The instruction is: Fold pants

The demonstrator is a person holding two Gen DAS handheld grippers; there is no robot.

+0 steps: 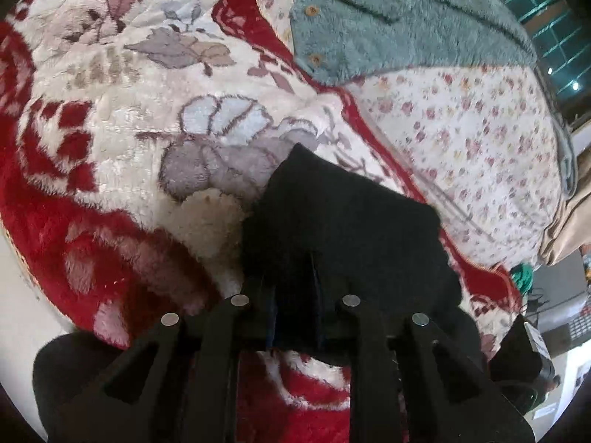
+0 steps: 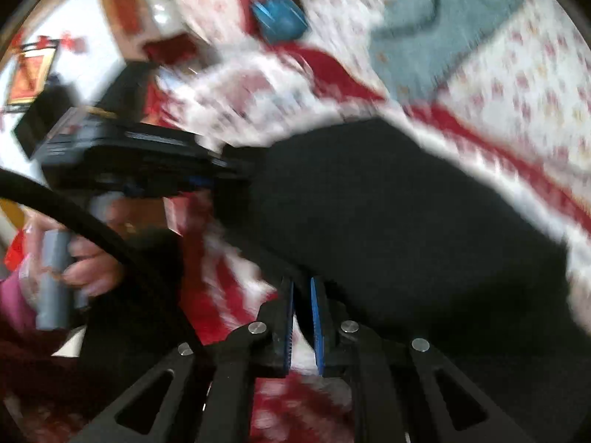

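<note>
Fold step in hand: black pants (image 1: pixel 343 221) on red floral blanket (image 1: pixel 110 170) are clamped by left gripper (image 1: pixel 295 295) & right gripper (image 2: pixel 302 317), edge to be carried across w/ both together next.

A plush blanket (image 1: pixel 110 118), red and cream with a leaf and flower pattern, fills the left and centre of the left wrist view. A white sheet (image 1: pixel 480 140) with small pink flowers lies to its right. A teal fleece garment (image 1: pixel 388 26) with wooden buttons rests at upper right. In the blurred right wrist view, a blue object (image 2: pixel 280 18) sits at upper centre; a framed red picture (image 2: pixel 31 74) at left.
</note>
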